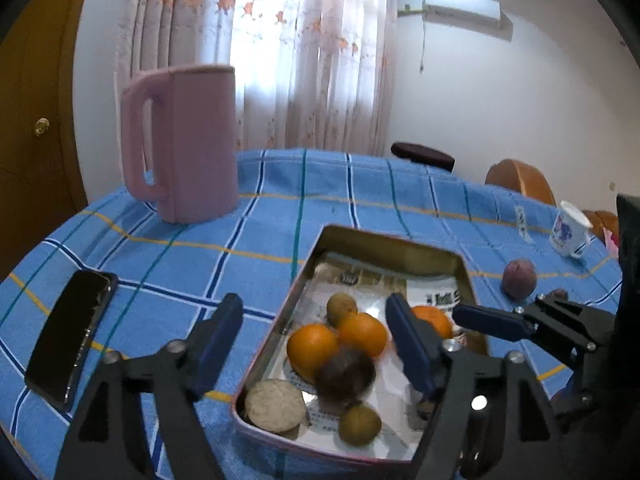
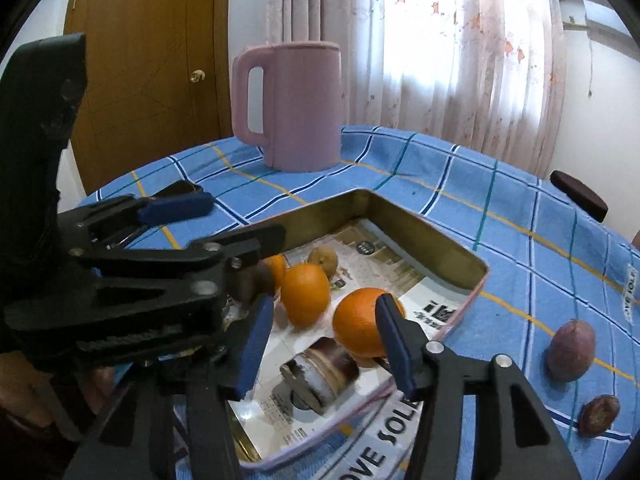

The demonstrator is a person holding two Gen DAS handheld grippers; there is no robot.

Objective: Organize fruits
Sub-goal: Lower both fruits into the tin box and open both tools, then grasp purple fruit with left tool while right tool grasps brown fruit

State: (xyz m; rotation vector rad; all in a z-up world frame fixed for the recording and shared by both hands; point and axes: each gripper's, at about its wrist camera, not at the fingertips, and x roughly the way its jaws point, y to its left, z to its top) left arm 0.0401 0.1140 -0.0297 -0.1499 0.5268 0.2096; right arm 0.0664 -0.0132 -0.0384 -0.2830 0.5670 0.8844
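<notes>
My left gripper (image 1: 316,344) hangs wide open over the tin (image 1: 276,320), holding nothing. A blurred dark fruit (image 1: 345,374) lies between its jaws, among the oranges (image 1: 312,350) and small green fruits (image 1: 359,425), seemingly just let go; I judge the drop into the tin is the step in hand. To do it well I lift this gripper straight up, jaws kept apart, so the pads do not nudge the fruit against the tin's wall.

My right gripper (image 2: 326,344) is also wide open and empty. An orange (image 2: 358,322) sits just ahead, between its fingertips, with a dark jar-like thing I cannot identify lying below them. Two purple fruits (image 2: 570,356) are still on the cloth (image 2: 500,208), well off to the right of these jaws, outside the tin. I would swing right, straddle the larger one and close gently, since it looks round and could roll.
</notes>
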